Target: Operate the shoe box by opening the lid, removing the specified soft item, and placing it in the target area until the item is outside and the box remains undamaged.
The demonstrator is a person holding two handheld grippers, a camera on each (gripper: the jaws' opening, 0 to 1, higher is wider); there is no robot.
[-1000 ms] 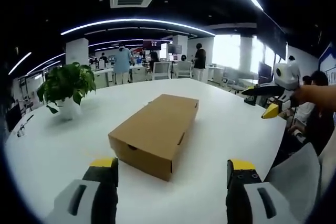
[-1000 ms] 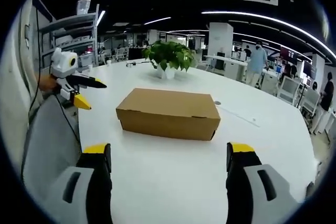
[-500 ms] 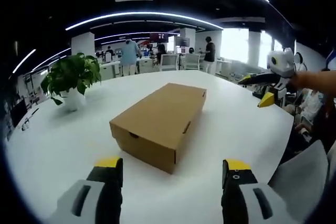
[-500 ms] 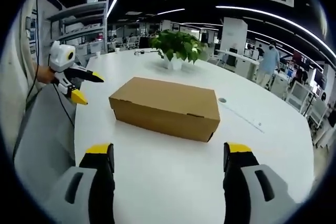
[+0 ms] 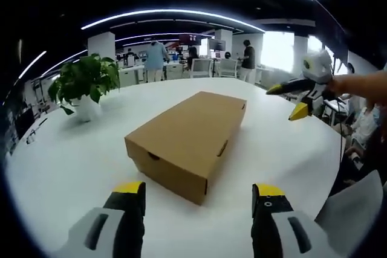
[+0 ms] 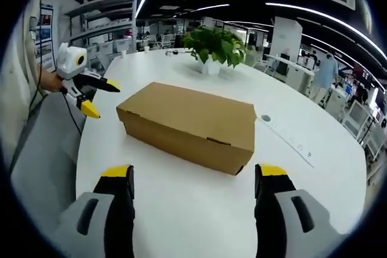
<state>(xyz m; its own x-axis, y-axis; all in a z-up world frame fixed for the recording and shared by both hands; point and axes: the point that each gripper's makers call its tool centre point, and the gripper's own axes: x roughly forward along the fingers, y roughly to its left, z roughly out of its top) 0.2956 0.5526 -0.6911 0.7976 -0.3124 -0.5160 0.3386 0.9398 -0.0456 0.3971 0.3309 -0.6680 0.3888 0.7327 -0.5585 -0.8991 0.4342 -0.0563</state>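
Note:
A brown cardboard shoe box (image 5: pixel 187 137) lies shut on the white table (image 5: pixel 66 161), one short end toward my left gripper (image 5: pixel 198 197). That gripper is open, a little short of the box. In the right gripper view the same shoe box (image 6: pixel 190 125) shows its long side, lid down. My right gripper (image 6: pixel 194 179) is open with nothing between its jaws, close to the box's near side. The right gripper (image 5: pixel 296 98) also appears at the right of the left gripper view, held over the table edge; the left gripper (image 6: pixel 89 95) appears at the left of the right gripper view.
A potted green plant (image 5: pixel 84 86) stands on the table beyond the box, also seen as the plant (image 6: pixel 214 46) in the right gripper view. A small round port (image 6: pixel 265 118) and a thin strip lie on the table. People and desks fill the office behind.
Both cameras have moved closer to the box, which now looks larger. The box itself has not moved and its lid stays down. Both grippers remain open.

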